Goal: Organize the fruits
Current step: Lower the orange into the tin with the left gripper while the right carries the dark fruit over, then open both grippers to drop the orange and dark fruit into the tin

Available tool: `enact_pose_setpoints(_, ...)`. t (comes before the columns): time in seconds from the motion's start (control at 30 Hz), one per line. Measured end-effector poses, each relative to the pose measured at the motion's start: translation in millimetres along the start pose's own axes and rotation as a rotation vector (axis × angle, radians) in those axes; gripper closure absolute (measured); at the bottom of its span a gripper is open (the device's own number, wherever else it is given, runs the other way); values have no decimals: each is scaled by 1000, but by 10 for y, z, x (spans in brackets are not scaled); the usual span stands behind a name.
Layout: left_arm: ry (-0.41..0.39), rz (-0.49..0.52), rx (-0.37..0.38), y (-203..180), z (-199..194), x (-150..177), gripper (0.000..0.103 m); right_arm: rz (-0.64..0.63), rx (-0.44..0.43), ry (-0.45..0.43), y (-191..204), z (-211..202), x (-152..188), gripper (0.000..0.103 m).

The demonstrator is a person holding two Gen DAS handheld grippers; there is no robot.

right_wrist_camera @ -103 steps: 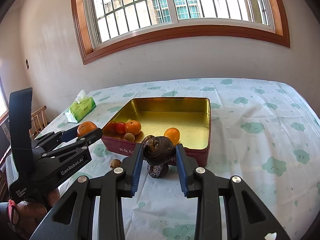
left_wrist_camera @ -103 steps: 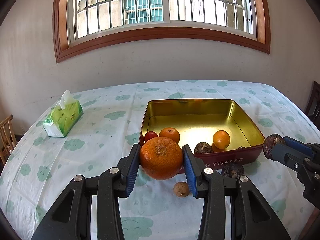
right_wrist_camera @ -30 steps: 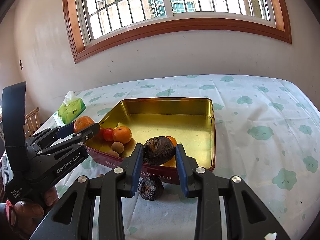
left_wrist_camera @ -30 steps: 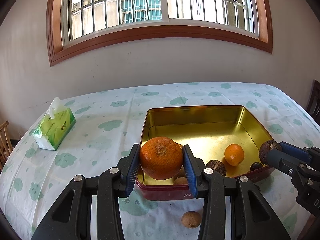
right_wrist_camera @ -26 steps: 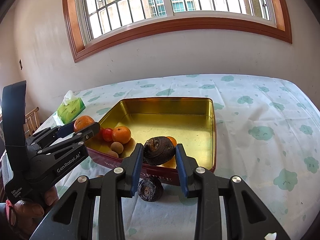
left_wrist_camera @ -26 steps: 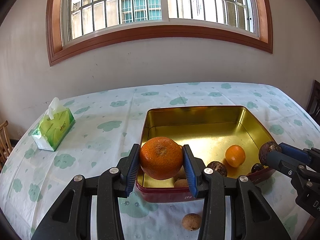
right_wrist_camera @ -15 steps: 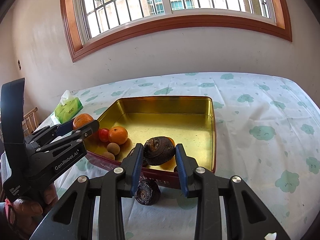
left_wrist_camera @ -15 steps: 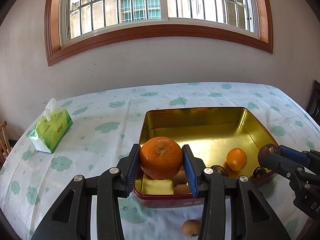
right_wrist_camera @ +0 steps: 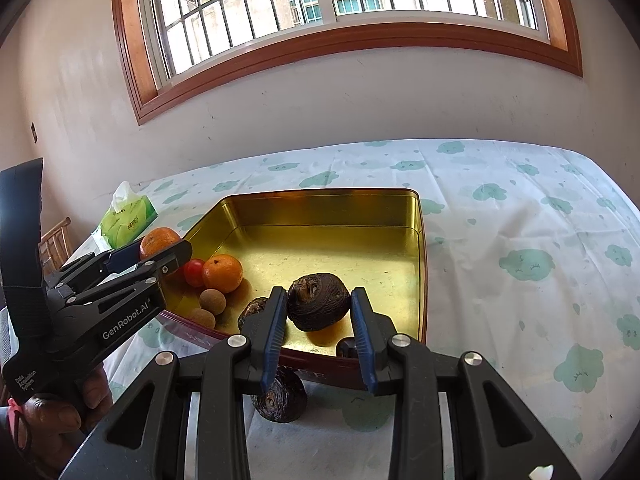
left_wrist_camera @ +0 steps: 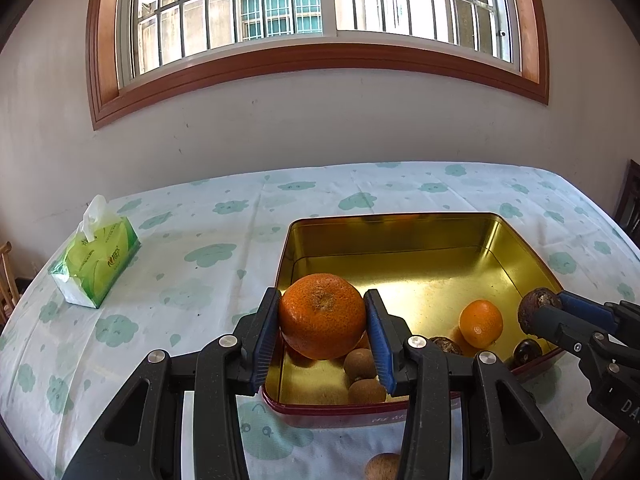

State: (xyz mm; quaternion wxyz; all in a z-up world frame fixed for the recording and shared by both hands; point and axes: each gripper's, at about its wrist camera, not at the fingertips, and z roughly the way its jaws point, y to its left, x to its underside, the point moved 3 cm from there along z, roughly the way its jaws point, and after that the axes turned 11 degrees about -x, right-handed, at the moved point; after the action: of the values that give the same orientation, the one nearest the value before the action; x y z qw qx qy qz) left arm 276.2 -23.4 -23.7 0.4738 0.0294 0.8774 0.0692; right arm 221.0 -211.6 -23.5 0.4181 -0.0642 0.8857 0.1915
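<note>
**Both tongs loaded, held over the tin**

L gripper (left_wrist_camera: 323,332) pinches a big orange (left_wrist_camera: 322,316) btwn its blue pads, fruit raised above the near-left corner of the gold tin (left_wrist_camera: 400,240). Just below & behind the orange: two small brown round fruits (left_wrist_camera: 362,378) on the tin floor. Right of the L tongs, inside the tin, a small orange (left_wrist_camera: 480,323). One more brown fruit (left_wrist_camera: 382,467) lies on the tablecloth (left_wrist_camera: 192,264), under the L tongs, outside the tin. Tissue pack (left_wrist_camera: 96,268) well off to the left.

R gripper (right_wrist_camera: 319,312) pinches a dark wrinkled fruit (right_wrist_camera: 319,301), held over the tin's near edge. Below the R tongs, outside the tin, another dark wrinkled fruit (right_wrist_camera: 280,398) sits on the cloth. Left of the R tongs in the tin: cherry tomato (right_wrist_camera: 193,273), mandarin (right_wrist_camera: 222,273).
</note>
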Motion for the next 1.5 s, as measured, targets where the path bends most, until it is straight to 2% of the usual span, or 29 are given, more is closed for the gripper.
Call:
enact_pose_setpoints(1.1,6,6,7,-32,169,-29,60,15,0,-2,-104,169,-55,73)
enact_pose_setpoints(1.2,-2,5,4,-39,174,-41,54,15,-3,-8,-100,168,-57,73)
enact_pose_setpoints(1.27,-13,7,8,-43,162,-55,43,16,-7,-8,-96,161,-54,73)
enact_pose_setpoints(1.5,-43,24,4,-56,121,-89,42,10,-38,-32,-7,14,-71,72)
